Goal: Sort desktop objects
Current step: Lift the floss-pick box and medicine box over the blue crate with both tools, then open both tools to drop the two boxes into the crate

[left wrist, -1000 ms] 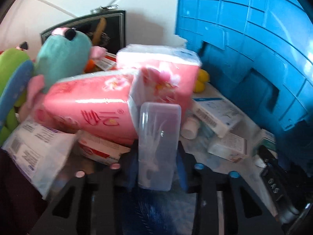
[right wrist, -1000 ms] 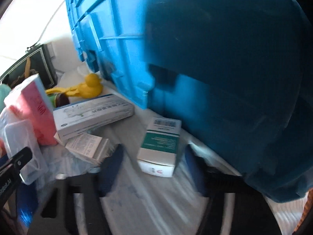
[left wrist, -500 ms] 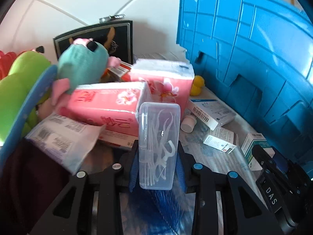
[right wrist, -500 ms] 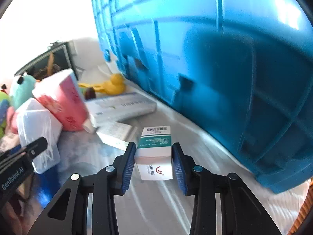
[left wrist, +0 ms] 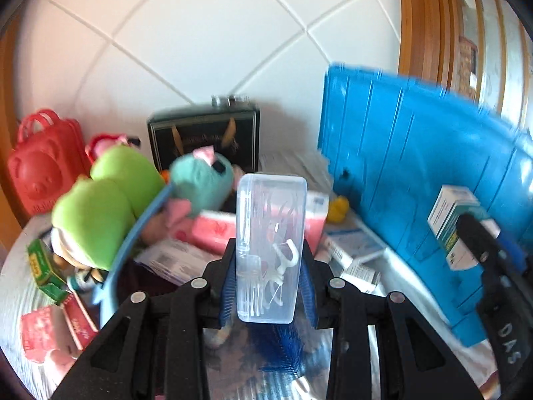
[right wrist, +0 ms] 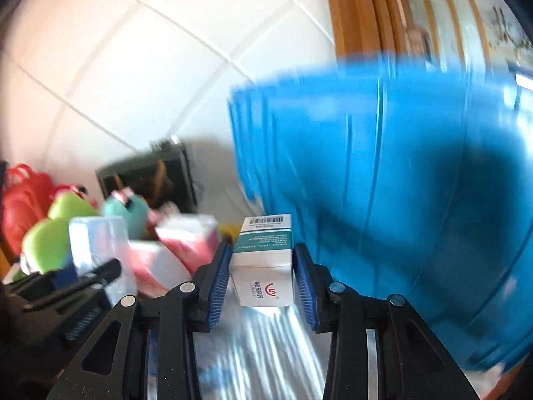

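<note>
A home, by the look of it: white tiled wall (left wrist: 206, 33) straight ahead of the tongs, wooden-framed door (left wrist: 429, 23) up to their right, and a cluttered tabletop with green plush toys (left wrist: 100, 206) to their left and pink tissue packs (left wrist: 213, 230) just beyond them.

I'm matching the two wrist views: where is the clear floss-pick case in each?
Left wrist: clear floss-pick case centre, upright in the left tool.
Right wrist: blurred at lower left.
Shared landmark: blue crate, on the right in both.
</note>
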